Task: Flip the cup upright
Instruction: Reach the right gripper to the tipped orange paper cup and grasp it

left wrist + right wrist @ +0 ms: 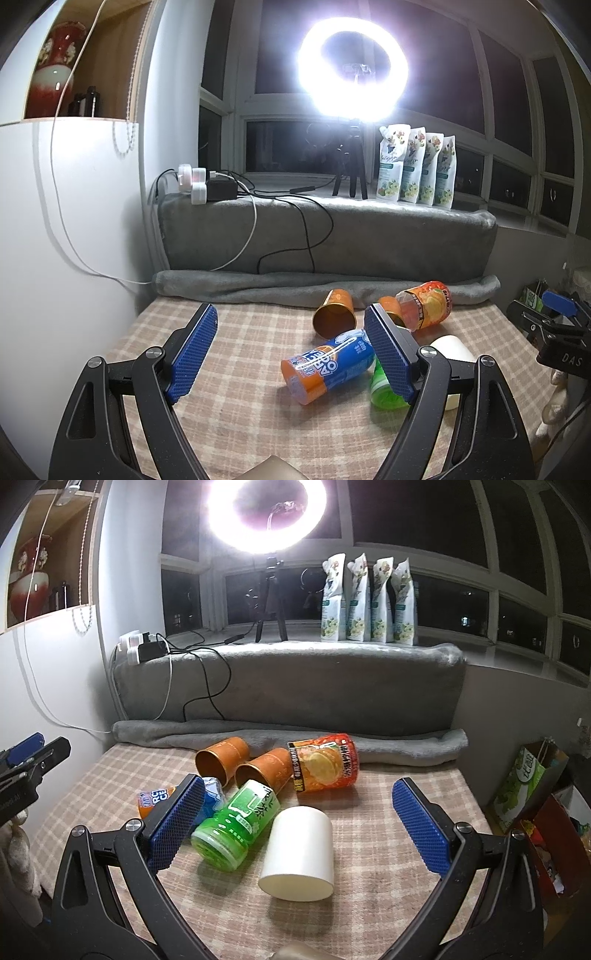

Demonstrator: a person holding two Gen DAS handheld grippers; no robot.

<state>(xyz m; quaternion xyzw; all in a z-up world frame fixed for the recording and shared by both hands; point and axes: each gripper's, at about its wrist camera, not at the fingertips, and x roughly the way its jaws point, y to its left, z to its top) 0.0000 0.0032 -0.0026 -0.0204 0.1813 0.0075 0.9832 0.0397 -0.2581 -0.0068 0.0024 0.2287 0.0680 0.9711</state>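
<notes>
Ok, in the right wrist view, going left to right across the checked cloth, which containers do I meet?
Blue and orange cup → green cup → white cup for the near ones; farther back, the orange fruit cup lies at the right end.

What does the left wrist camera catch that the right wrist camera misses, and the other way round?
Only the left wrist view shows the blue cup's whole side; there the white cup hides mostly behind the left claw.

Only the right wrist view shows the white cup whole, lying between the right claw's open fingers, plus a green printed bag at the right.

Both show the ring light, four pouches, and tipped-over cups on the checked cloth.
</notes>
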